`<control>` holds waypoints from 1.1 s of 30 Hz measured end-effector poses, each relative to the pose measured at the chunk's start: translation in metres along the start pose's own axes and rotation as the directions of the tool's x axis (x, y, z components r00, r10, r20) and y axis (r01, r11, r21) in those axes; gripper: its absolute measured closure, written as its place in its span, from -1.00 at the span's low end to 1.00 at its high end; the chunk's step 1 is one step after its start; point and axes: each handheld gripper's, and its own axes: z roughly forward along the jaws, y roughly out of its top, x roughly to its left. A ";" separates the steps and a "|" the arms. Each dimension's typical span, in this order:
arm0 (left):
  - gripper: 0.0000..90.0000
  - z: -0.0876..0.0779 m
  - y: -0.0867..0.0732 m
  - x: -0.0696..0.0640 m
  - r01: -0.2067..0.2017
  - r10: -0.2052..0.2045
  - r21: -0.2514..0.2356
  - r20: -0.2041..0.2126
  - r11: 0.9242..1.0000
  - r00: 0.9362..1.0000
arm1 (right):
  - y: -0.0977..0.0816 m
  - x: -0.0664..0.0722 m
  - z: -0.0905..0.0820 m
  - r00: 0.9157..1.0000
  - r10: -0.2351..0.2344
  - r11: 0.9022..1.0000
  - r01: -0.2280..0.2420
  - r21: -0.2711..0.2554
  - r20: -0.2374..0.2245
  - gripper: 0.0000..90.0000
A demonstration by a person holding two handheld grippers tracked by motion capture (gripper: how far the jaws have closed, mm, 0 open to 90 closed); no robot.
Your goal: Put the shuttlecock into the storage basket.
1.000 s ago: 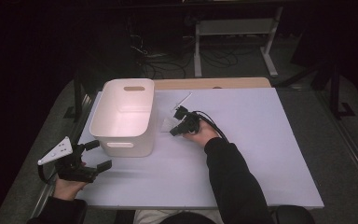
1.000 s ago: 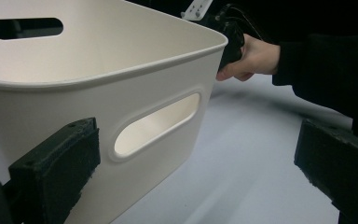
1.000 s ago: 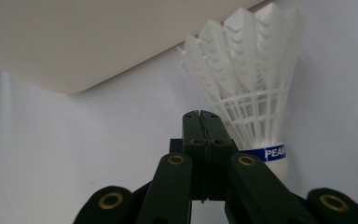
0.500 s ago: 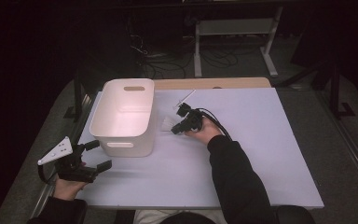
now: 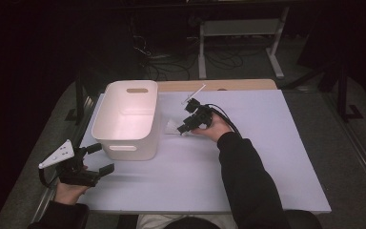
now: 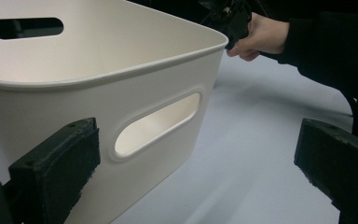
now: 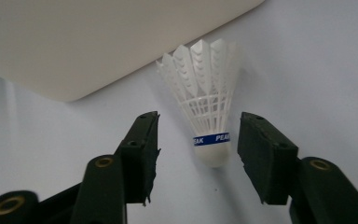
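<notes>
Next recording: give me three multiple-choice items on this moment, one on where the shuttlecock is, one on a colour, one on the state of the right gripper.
1. Where is the shuttlecock?
A. Inside the bin
B. On the table beside the bin
C. Held by the left gripper

2. What colour is the band around the shuttlecock's base?
A. Blue
B. Red
C. Green

3. How do the right gripper's jaws stand?
A. Clamped on the shuttlecock
B. Shut with nothing between them
C. Apart, the shuttlecock between them untouched

Answers: 1 B, it lies on the white table next to the white bin. 2 A, the right gripper view shows a blue band. 3 C, gaps show on both sides of the base; the jaws have just been opening.
</notes>
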 end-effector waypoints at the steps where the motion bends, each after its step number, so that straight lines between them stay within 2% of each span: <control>1: -1.00 0.000 0.000 0.000 0.001 -0.001 0.001 0.000 1.000 1.000 | 0.000 -0.001 -0.001 1.000 -0.001 1.000 0.001 -0.005 -0.001 -0.05; 7: -1.00 0.000 0.000 0.000 -0.001 0.001 0.001 0.000 1.000 1.000 | 0.000 -0.007 -0.003 1.000 0.010 1.000 -0.010 -0.009 0.000 -0.40; 12: -1.00 0.000 0.000 0.000 -0.001 0.001 0.001 0.001 1.000 1.000 | 0.002 -0.010 -0.002 1.000 -0.007 1.000 0.007 0.005 0.014 -0.71; 15: -1.00 0.000 0.000 0.000 -0.001 0.001 0.002 0.001 1.000 1.000 | 0.004 -0.010 -0.004 1.000 -0.017 1.000 0.017 -0.003 0.012 -0.76; 18: -1.00 0.001 0.000 0.000 -0.002 0.002 0.003 0.001 1.000 1.000 | 0.007 -0.011 -0.003 0.999 -0.031 1.000 0.031 -0.001 0.019 -1.00; 26: -1.00 0.001 0.000 0.000 -0.004 0.004 0.004 0.003 1.000 1.000 | 0.009 -0.014 0.006 0.999 -0.048 0.998 0.048 0.047 0.001 -1.00; 33: -1.00 0.001 0.000 0.000 -0.006 0.006 0.004 0.004 1.000 1.000 | 0.007 -0.018 0.017 0.999 -0.045 0.996 0.046 0.079 -0.009 -0.99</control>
